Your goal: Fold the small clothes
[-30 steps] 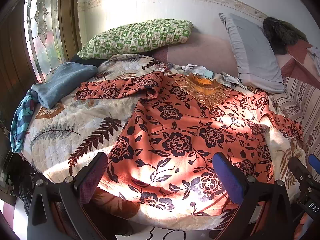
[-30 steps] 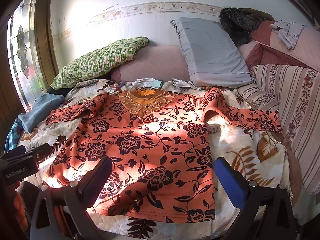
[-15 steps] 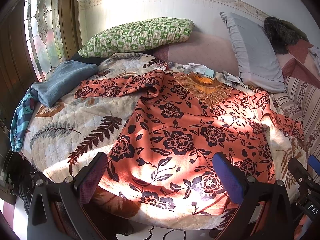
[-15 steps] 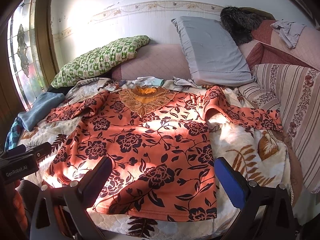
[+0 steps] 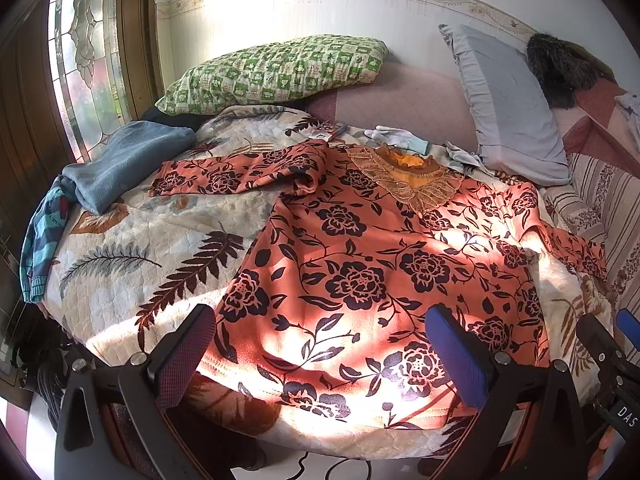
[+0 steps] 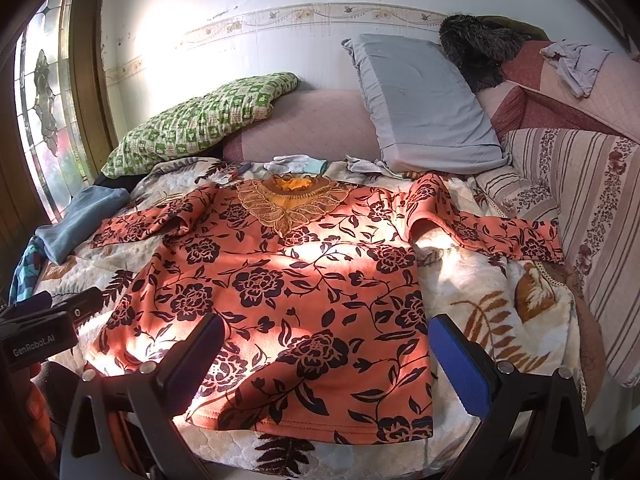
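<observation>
Left wrist view
Garment: an orange long-sleeved top with black flower print and a gold lace collar (image 5: 360,264) lies spread flat, front up, on the bed's quilted leaf-patterned cover (image 5: 132,248); its hem lies at the near edge of the bed.
Sleeve: one sleeve reaches out toward a folded blue fleece cloth (image 5: 120,164) but stops short of it.
Left hand-held gripper (image 5: 320,356): fingers wide apart, holding nothing, hovering just in front of the hem.
Background: a green checked pillow (image 5: 276,72) and a grey pillow (image 5: 508,108) lean at the head of the bed.

Right wrist view
Garment: the same top (image 6: 288,288) fills the middle of the bed, collar far, hem near; the far-right sleeve bends up at the shoulder, then runs toward a striped cushion (image 6: 592,208).
Right hand-held gripper (image 6: 324,360): fingers spread, empty, poised over the lower part of the top; whether they touch the cloth is hard to tell.
Small items: pale cloth pieces, possibly gloves (image 6: 296,164), lie just beyond the collar.
Left edge: the other hand-held gripper's body shows beside the cover.
</observation>
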Available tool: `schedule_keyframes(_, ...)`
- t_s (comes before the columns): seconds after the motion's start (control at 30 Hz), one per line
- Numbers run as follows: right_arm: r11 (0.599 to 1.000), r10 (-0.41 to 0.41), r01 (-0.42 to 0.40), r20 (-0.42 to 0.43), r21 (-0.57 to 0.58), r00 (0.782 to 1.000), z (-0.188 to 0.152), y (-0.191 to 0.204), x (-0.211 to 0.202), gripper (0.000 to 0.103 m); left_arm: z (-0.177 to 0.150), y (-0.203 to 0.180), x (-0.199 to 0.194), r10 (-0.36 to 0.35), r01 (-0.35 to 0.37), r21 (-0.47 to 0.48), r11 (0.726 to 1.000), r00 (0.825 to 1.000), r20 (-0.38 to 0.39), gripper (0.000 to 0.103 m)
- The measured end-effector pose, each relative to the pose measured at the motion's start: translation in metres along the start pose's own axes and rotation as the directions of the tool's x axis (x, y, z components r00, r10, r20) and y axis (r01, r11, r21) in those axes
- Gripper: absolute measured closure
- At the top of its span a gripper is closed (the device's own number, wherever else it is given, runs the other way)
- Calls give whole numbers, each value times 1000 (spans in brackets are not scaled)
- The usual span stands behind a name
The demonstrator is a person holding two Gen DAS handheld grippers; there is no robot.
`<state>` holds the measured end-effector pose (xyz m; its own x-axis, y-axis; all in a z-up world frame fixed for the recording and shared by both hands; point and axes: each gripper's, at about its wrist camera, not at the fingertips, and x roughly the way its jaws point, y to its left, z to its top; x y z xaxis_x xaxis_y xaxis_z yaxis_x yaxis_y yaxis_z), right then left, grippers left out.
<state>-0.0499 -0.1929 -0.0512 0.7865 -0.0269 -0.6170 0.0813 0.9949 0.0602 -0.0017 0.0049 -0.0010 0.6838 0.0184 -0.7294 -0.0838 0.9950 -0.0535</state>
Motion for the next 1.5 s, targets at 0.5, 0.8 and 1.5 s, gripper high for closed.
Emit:
schedule_keyframes(0.5, 1000, 0, 0, 1, 1, 1000, 1, -1, -1, 0, 0, 0, 0, -2, 2, 0, 1000, 1000, -1, 0)
schedule_keyframes(0.8, 999, 22, -20, -41, 35, 999, 0, -13, 9, 0, 2, 17, 19, 3, -4, -41, 999, 999, -42, 0)
schedule_keyframes(1.5, 949, 95, -56, -114, 310, 989, 7, -119, 74, 0, 12, 18, 81, -7, 2, -43, 999, 993, -114, 0)
